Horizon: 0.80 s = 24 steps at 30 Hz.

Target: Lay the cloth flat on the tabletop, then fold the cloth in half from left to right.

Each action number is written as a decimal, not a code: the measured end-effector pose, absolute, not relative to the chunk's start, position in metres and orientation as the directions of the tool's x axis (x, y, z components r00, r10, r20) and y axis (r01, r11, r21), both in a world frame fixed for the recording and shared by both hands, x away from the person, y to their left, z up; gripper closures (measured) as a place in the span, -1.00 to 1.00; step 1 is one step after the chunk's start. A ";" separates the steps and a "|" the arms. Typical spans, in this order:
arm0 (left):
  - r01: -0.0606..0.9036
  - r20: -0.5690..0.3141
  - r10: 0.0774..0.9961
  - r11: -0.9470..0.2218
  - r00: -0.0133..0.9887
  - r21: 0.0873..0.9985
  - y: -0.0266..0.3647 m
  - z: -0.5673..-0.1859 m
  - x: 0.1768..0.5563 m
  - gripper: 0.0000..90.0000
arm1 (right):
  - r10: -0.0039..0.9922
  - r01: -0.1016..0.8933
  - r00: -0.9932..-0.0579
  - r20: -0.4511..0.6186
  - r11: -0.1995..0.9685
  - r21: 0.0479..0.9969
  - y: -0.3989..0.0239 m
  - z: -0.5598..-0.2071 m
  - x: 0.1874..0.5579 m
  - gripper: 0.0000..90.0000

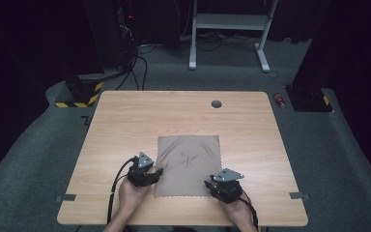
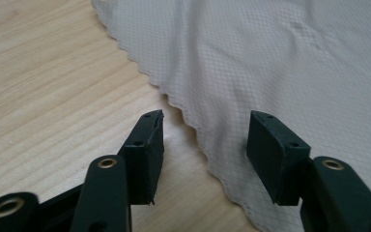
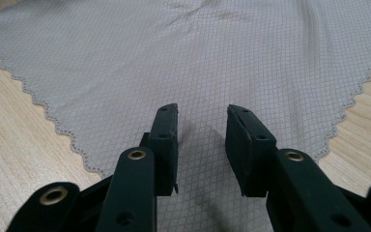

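Left gripper (image 2: 205,145) jaws well apart, straddling cloth (image 2: 280,72) edge, gripping nothing. Right gripper (image 3: 200,145) jaws narrowly parted over cloth, lower frame.

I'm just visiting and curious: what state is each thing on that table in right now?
Cloth: spread flat, slight crease near the middle, not held.
Left gripper: open, fingers either side of the cloth's scalloped edge.
Right gripper: open, low over a cloth corner.
Table: bare wood around the cloth.

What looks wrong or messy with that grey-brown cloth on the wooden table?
Little. The grey-brown square cloth lies flat and nearly square on the light wooden table; only a small crease puckers its middle. Its scalloped edge looks intact, with no stains or tears visible.
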<state>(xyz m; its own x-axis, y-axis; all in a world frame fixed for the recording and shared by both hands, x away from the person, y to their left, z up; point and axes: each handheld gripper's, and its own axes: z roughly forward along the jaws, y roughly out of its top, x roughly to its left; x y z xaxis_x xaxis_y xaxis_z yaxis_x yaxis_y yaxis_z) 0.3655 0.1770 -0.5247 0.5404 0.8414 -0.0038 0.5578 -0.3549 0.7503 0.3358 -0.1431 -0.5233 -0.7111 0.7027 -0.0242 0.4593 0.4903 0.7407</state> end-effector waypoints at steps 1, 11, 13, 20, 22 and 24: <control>0.549 -0.003 0.847 -0.342 0.532 0.763 0.179 -0.527 0.366 0.02 | 0.702 0.459 -0.712 -0.023 0.490 0.741 -0.143 -0.523 0.336 0.45; 0.567 -0.005 0.867 -0.321 0.498 0.759 0.182 -0.527 0.368 -0.09 | 0.708 0.471 -0.706 -0.010 0.481 0.739 -0.142 -0.523 0.335 0.35; 0.568 -0.010 0.868 -0.317 0.497 0.759 0.183 -0.527 0.368 -0.10 | 0.717 0.476 -0.697 -0.012 0.476 0.739 -0.140 -0.523 0.335 0.36; 0.589 -0.056 0.864 -0.292 0.500 0.753 0.185 -0.520 0.380 -0.03 | 0.706 0.464 -0.708 -0.003 0.469 0.752 -0.133 -0.513 0.335 0.41; 0.590 -0.069 0.864 -0.280 0.498 0.757 0.185 -0.515 0.388 -0.05 | 0.693 0.456 -0.720 -0.001 0.475 0.753 -0.127 -0.510 0.336 0.43; 0.597 -0.075 0.867 -0.273 0.492 0.754 0.185 -0.513 0.395 -0.05 | 0.680 0.449 -0.733 0.001 0.483 0.752 -0.121 -0.510 0.337 0.45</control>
<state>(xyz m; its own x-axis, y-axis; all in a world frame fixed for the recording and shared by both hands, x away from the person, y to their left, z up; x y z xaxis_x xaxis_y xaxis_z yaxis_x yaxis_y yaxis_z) 0.3948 0.1853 -0.5133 0.4921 0.8673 -0.0751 0.5971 -0.2735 0.7541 0.3365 -0.1214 -0.5098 -0.7333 0.6799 0.0014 0.4490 0.4828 0.7519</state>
